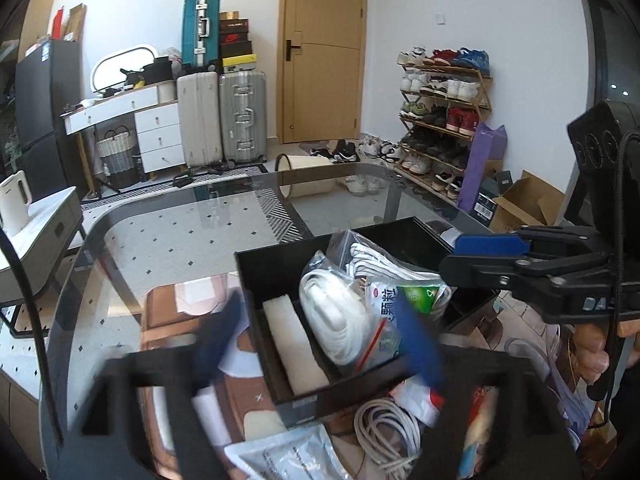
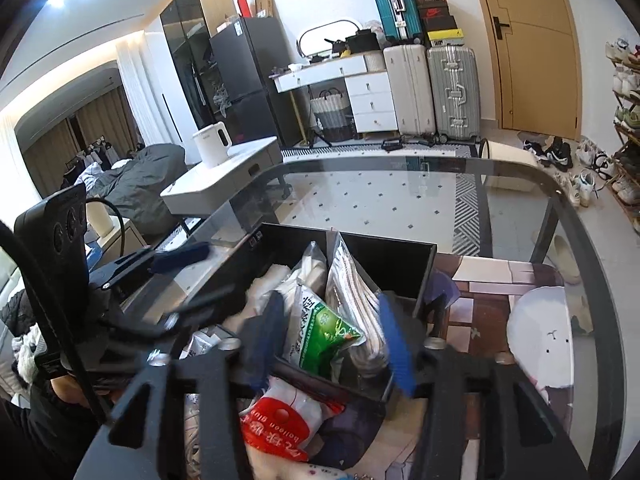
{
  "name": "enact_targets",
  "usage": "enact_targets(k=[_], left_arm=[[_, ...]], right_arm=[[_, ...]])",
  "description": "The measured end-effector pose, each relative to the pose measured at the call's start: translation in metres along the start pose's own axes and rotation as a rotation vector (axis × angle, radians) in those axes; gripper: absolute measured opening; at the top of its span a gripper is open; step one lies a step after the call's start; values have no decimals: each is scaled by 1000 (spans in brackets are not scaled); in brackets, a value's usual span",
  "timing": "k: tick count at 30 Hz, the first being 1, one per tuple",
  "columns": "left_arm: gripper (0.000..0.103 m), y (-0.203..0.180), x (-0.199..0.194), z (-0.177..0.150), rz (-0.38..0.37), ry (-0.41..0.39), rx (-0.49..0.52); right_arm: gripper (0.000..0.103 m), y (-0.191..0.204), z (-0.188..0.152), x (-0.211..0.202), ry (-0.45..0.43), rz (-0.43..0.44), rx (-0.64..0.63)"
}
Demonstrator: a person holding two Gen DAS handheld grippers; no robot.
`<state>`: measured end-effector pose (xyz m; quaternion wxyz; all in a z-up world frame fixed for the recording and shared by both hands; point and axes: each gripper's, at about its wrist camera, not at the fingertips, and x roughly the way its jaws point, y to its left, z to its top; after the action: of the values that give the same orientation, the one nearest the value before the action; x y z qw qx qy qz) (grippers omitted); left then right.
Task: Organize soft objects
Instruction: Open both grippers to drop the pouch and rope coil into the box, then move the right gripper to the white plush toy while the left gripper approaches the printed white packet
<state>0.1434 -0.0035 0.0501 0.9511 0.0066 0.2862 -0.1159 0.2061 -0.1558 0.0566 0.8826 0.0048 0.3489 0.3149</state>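
Red packet (image 2: pixel 280 420) only in right view

You see black box (image 1: pixel 280 268), white foam (image 1: pixel 294 344) at its 7 o'clock, green-white packet (image 2: pixel 320 330), blue pads (image 2: pixel 396 344), red-white bag (image 2: pixel 280 424).

both tongs (image 1: pixel 316 344) (image 2: pixel 336 340) open

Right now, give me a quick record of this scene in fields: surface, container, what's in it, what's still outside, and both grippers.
surface: glass table
container: black box, with compartments
inside: white foam block, bagged white cord, green-and-white packet, bagged white cloth
outside, near edge: loose white cable coil, red-and-white packet
left gripper: open, blurred, holding nothing
right gripper: partly open around the green-and-white packet
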Motion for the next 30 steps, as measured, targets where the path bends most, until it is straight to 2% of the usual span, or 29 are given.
enact_targets(k=[1,2,4,6,8,18,30], left_arm=[[103,3,-5,-2,13,-21,-11],[103,3,-8,-2,18,-35,-23],[103,6,-12,-4,16,-27,-41],[103,9,-16,-8,21,-26,-51],[103,9,-19,-13,32,-22,-52],[103,9,-38,-35,60,-18,-73],[103,15,-53,-59,95,0,-98]], right_arm=[[67,0,-2,-3,-4,-1,-2],[78,1,-4,-6,-9,-9,-7],[89,2,-8,-13,-25,-9,-5],[93,5,-10,-20,-43,-12,4],[102,7,-13,-25,-56,-19,9],[102,19,-39,-41,-83,-50,6],[102,34,-65,-46,-55,-100,-44]])
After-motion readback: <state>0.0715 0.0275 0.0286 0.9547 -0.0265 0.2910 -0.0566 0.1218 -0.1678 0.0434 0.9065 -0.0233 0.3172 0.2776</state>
